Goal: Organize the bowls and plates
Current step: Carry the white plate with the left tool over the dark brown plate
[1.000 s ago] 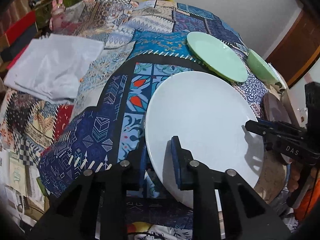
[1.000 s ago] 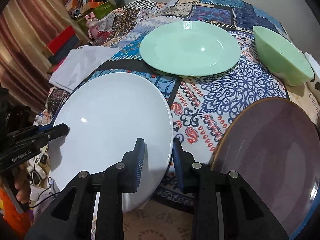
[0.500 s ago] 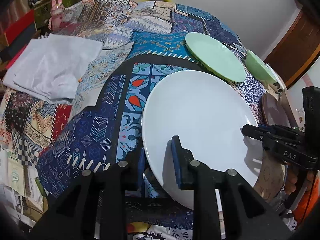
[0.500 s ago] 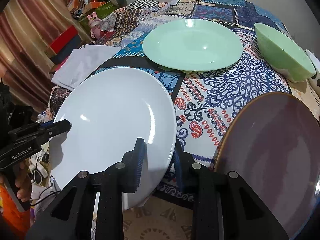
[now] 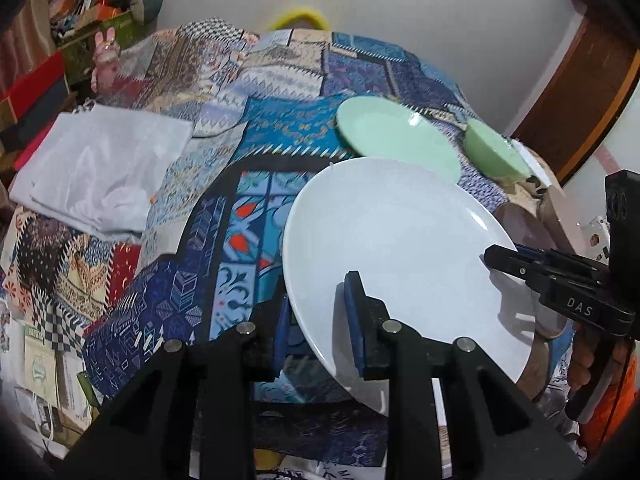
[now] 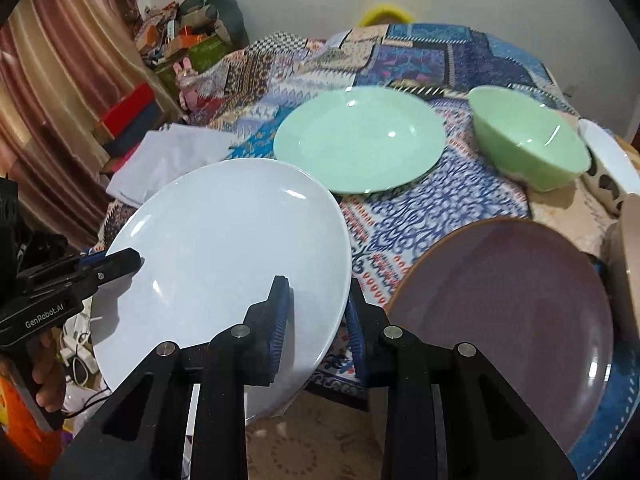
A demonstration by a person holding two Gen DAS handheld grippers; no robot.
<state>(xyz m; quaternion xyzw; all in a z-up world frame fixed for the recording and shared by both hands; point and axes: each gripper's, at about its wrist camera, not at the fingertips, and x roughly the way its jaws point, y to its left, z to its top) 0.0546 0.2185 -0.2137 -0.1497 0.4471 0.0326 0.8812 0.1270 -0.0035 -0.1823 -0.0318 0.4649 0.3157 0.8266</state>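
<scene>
We hold the white plate (image 6: 224, 264) off the worktop (image 6: 432, 208) between both tongs; it is tilted, its far edge raised; risk: each grip bites only the thin rim, so the glazed plate may slip or pivot if one hand leads the other.

Second risk: its right edge hangs near the brown plate (image 6: 508, 304); a swing that way may knock rim on rim.

Left tongs (image 5: 320, 312) clenched on the plate's left rim, one finger above, one below; right tongs (image 6: 316, 320) clenched on the opposite rim likewise.

Green plate (image 6: 360, 140) and green bowl (image 6: 528, 148) lie beyond on the cloth, well apart from the tongs; a white bowl (image 6: 612, 168) sits just beside the green one.
</scene>
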